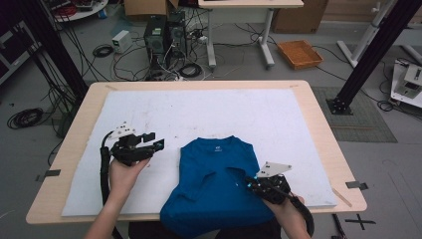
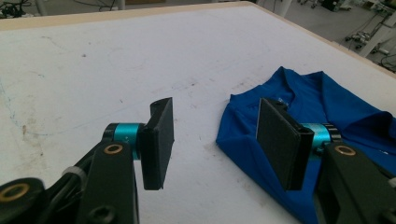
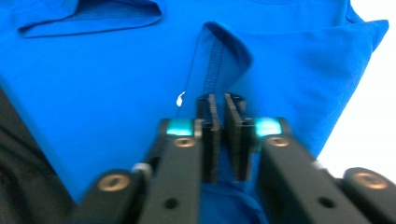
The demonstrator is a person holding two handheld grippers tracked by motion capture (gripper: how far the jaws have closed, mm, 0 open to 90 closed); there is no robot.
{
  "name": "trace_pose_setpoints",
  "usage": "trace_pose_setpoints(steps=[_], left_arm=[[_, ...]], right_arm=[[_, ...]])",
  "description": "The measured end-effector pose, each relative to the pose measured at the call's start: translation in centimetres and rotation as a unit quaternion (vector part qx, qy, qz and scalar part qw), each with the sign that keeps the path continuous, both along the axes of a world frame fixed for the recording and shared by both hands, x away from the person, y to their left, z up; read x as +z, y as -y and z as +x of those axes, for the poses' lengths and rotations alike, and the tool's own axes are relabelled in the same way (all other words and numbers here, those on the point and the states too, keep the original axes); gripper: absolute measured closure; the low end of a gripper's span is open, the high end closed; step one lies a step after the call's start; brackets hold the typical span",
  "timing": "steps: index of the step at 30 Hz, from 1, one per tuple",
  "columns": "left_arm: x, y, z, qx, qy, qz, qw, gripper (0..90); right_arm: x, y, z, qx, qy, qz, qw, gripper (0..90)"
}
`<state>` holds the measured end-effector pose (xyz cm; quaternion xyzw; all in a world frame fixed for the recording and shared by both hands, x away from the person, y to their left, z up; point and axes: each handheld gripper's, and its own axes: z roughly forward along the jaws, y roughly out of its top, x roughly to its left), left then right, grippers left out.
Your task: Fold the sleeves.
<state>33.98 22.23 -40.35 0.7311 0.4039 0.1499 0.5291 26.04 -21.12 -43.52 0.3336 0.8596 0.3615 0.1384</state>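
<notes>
A blue T-shirt (image 1: pixel 214 184) lies on the white mat near the front edge, collar away from me, its lower part hanging over the table's edge. Both sleeves are folded in over the body. My right gripper (image 1: pixel 249 183) sits at the shirt's right side. In the right gripper view its jaws (image 3: pixel 224 105) stand nearly together with a fold of the blue cloth (image 3: pixel 93 84) by the sleeve hem pinched between the pads. My left gripper (image 1: pixel 155 140) hovers over bare mat left of the shirt. It is open (image 2: pixel 219 140) with nothing between the pads; the shirt's shoulder (image 2: pixel 327 107) lies beyond its right pad.
The white mat (image 1: pixel 199 109) covers most of the wooden table (image 1: pixel 74 144), with bare mat behind and to the left of the shirt. On the floor beyond the table are computer towers (image 1: pixel 161 35), loose cables and an orange tray (image 1: pixel 299 53).
</notes>
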Motion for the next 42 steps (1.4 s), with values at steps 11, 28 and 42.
trace_pose_setpoints(steps=[11,28,42], left_arm=[[-0.1,0.2,0.1,-0.004,0.000,0.001,1.0000,46.5],[-2.1,5.3,0.3,-0.050,-0.087,0.034,0.9944,47.3],[-3.0,5.9,0.8,-0.042,-0.067,0.060,0.9950,87.4]], right_arm=[[0.0,0.4,-1.0,0.071,-0.023,0.001,0.9972,76.4],[1.4,3.9,6.7,-0.101,-0.013,0.105,0.9892,60.7],[0.9,4.5,7.8,-0.133,-0.010,0.118,0.9840,60.5]])
